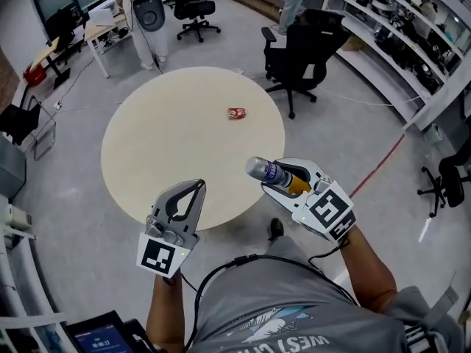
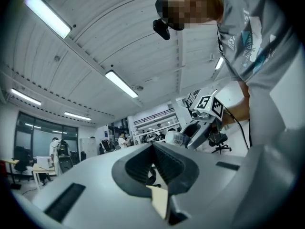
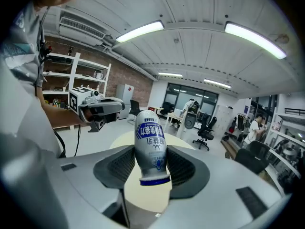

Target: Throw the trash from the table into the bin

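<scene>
A white bottle with a blue label (image 1: 271, 173) is clamped between the jaws of my right gripper (image 1: 280, 179), above the floor just off the round beige table's (image 1: 162, 153) near right edge. In the right gripper view the bottle (image 3: 150, 144) stands upright between the pads, base toward the camera. A small crumpled red piece of trash (image 1: 237, 113) lies on the table's far right part. My left gripper (image 1: 197, 187) hovers over the table's near edge, its jaws together with nothing between them. In the left gripper view its tips (image 2: 153, 146) touch.
A black office chair (image 1: 305, 50) stands just beyond the table at the far right. White shelving (image 1: 412, 28) lines the right wall, and desks and chairs (image 1: 88, 28) fill the far left. A red line (image 1: 379, 166) runs across the floor at the right.
</scene>
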`<act>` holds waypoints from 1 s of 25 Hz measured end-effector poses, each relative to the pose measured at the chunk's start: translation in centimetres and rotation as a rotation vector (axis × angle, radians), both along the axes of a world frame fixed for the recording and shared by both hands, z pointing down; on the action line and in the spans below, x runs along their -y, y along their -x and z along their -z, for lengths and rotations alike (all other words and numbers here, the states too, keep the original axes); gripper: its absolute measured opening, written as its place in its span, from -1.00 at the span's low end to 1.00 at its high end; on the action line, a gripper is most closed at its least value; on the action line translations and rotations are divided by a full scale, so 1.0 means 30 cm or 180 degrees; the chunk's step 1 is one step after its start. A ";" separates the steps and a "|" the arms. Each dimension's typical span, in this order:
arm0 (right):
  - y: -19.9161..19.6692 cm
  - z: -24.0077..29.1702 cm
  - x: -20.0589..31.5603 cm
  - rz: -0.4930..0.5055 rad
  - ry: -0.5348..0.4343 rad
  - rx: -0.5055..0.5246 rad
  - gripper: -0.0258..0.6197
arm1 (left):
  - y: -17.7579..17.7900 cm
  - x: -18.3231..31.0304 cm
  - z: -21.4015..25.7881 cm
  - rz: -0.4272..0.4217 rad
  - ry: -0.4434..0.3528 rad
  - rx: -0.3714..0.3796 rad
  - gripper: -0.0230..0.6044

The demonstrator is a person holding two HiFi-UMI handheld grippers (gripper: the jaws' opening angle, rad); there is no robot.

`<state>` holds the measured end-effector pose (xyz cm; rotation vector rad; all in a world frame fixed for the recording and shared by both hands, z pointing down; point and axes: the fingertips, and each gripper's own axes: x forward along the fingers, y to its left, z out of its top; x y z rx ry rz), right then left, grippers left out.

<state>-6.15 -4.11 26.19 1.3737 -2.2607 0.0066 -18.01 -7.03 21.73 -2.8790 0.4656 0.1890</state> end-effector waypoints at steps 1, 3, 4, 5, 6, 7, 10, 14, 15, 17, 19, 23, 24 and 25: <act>-0.030 -0.005 -0.025 -0.0085 0.0023 0.0007 -0.28 | -0.031 -0.013 0.000 -0.0082 0.0011 0.0030 -0.79; -0.105 -0.024 -0.069 -0.0275 0.0059 0.0030 -0.28 | -0.108 -0.025 -0.007 -0.0256 0.0045 0.0051 -0.79; -0.152 -0.036 -0.085 -0.0375 0.0075 0.0052 -0.28 | -0.159 -0.024 -0.015 -0.0346 0.0063 0.0055 -0.79; -0.204 -0.048 -0.099 -0.0474 0.0092 0.0077 -0.28 | -0.216 -0.022 -0.024 -0.0438 0.0078 0.0068 -0.79; -0.257 -0.059 -0.113 -0.0569 0.0111 0.0103 -0.28 | -0.279 -0.019 -0.036 -0.0532 0.0087 0.0092 -0.79; -0.311 -0.072 -0.126 -0.0660 0.0132 0.0127 -0.28 | -0.344 -0.017 -0.048 -0.0627 0.0090 0.0121 -0.79; -0.490 -0.119 -0.172 -0.0909 0.0192 0.0201 -0.28 | -0.563 -0.031 -0.084 -0.0906 0.0077 0.0188 -0.79; -0.737 -0.218 -0.249 -0.1174 0.0273 0.0344 -0.28 | -0.863 -0.110 -0.164 -0.1278 0.0034 0.0321 -0.79; -0.780 -0.250 -0.261 -0.1212 0.0317 0.0398 -0.28 | -0.924 -0.128 -0.187 -0.1358 0.0042 0.0346 -0.79; -0.862 -0.307 -0.276 -0.1254 0.0414 0.0504 -0.28 | -1.042 -0.157 -0.236 -0.1481 0.0122 0.0402 -0.79; -0.966 -0.354 -0.294 -0.1305 0.0492 0.0595 -0.28 | -1.164 -0.188 -0.292 -0.1578 0.0208 0.0531 -0.79; -1.195 -0.499 -0.313 -0.1443 0.0646 0.0756 -0.28 | -1.418 -0.219 -0.442 -0.1743 0.0337 0.0798 -0.79; -1.247 -0.552 -0.302 -0.1464 0.0701 0.0803 -0.28 | -1.481 -0.213 -0.492 -0.1776 0.0382 0.0833 -0.79; -1.297 -0.609 -0.288 -0.1483 0.0755 0.0851 -0.28 | -1.542 -0.206 -0.547 -0.1803 0.0427 0.0875 -0.79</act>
